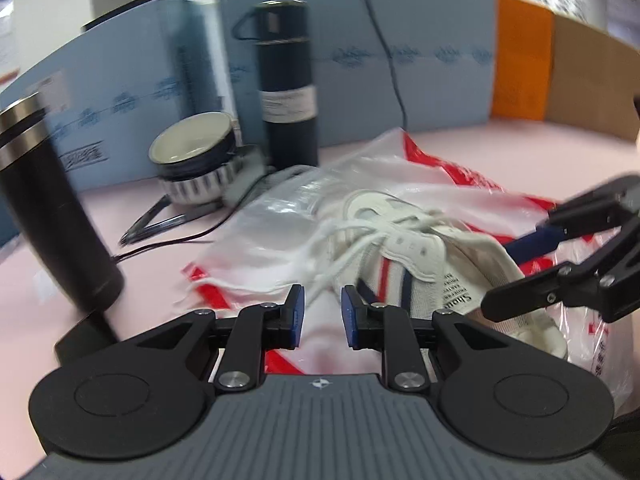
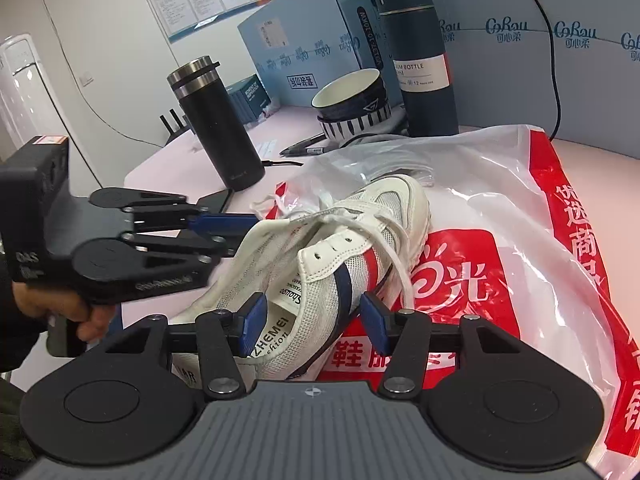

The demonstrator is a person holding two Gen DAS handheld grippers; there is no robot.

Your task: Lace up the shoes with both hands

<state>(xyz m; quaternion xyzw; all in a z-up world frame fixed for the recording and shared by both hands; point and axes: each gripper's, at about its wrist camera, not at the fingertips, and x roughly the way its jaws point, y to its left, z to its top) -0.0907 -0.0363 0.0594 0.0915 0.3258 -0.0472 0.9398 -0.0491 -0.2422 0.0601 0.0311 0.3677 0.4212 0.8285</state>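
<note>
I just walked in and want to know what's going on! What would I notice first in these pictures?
Probably the white shoe with its red and navy stripes, lying on a crinkly red-and-white plastic bag in the middle of the desk, its laces loose. Two black grippers with blue pads crowd it: the right gripper open around its heel, the left gripper at its side. Behind stand two dark flasks and stacked bowls.

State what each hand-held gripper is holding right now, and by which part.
Nothing is held. The left hand-held gripper stands slightly open near a white shoelace; the right hand-held gripper stands open around the sneaker.

Shoe (image 2: 340, 248) lies on bag (image 2: 520, 208) (bottles (image 2: 420, 52) behind).
</note>
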